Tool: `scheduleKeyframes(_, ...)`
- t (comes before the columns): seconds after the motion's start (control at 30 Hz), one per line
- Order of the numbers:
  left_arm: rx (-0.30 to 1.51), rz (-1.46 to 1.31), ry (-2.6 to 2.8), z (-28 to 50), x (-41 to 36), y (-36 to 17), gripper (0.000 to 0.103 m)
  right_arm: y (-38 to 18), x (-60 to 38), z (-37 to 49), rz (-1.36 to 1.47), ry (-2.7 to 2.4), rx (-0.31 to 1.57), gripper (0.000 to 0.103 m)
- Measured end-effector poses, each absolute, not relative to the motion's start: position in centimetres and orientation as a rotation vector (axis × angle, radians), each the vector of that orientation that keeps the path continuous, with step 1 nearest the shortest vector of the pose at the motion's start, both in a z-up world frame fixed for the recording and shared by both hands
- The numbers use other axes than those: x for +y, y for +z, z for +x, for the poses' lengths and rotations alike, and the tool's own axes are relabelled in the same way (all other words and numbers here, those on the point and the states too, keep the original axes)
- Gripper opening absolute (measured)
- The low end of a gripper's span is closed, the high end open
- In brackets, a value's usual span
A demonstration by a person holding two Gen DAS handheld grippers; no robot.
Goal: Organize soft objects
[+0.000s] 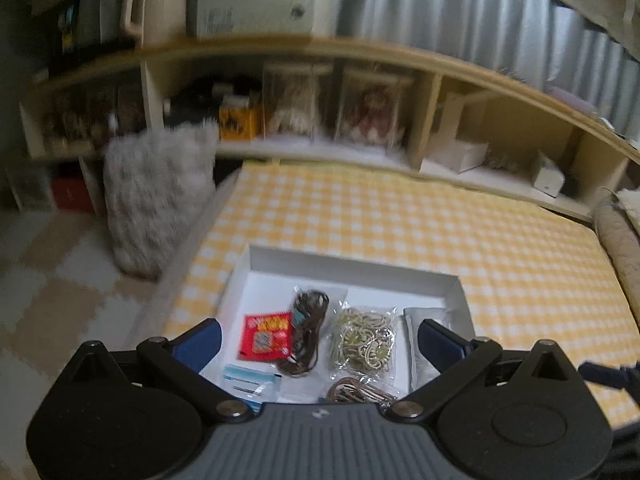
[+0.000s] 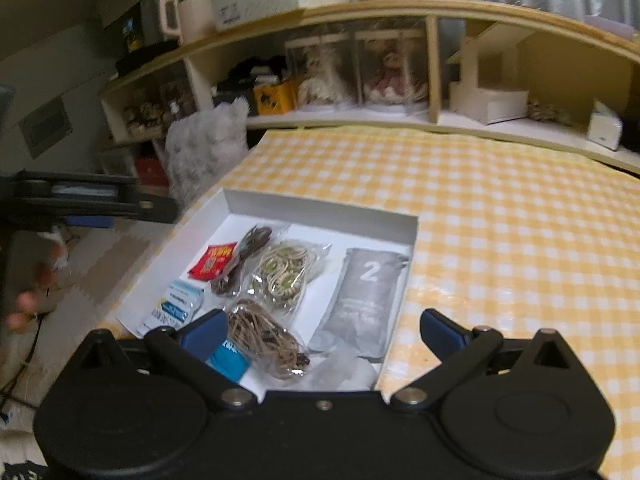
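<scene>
While both claws hang spread wide and empty above the white box [image 2: 320,210] on the checked surface [image 2: 500,220], the left claw [image 1: 320,340] frames the red packet [image 1: 266,336] and beige cords, the right claw [image 2: 320,334] the tan cord bundle [image 2: 264,336] and grey pouch [image 2: 360,296].

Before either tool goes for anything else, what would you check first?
1. Left tool open, nothing between its fingers: ok.
2. Right tool open and empty: ok.
3. Packets lie inside the white box: ok.
4. Grey pouch flat by the box's right wall: ok.
5. Box sits fully on the checked cloth: cannot tell, its near edge is hidden.
6. Anything soft left outside the box: cannot tell.
</scene>
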State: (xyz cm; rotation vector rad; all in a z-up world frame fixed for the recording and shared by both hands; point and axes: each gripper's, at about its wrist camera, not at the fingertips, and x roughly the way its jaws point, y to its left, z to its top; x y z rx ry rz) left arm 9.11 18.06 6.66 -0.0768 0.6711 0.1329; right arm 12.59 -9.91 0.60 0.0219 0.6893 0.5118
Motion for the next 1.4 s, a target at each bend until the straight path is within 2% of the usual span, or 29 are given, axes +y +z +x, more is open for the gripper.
scheduleKeyframes(0.2, 0.577, 0.018, 0.162, 3.4, 16.6, 9.7, 0.103, 3.1, -11.4, 9.4, 0.052, 0.462, 0.633, 0.103)
scheduleKeyframes(0.5, 0.515, 0.070, 0.194, -4.3, 16.4, 11.5, 0.103, 4.8, -12.6, 4.8, 0.077, 0.441, 0.578, 0.103)
scheduleKeyframes(0.77, 0.476, 0.118, 0.235, -7.3, 15.4, 8.3, 0.103, 4.6, -12.7, 2.0, 0.069, 0.387, 0.532, 0.103)
scheduleKeyframes(1.0, 0.498, 0.043, 0.218, -7.2, 15.5, 4.7, 0.103, 3.1, -13.1, 0.5, 0.062, 0.326, 0.513, 0.103)
scheduleKeyframes(1.4, 0.446, 0.037, 0.186, -7.5, 15.0, 3.1, 0.103, 1.7, -14.1, -1.4, 0.075, 0.254, 0.450, 0.103)
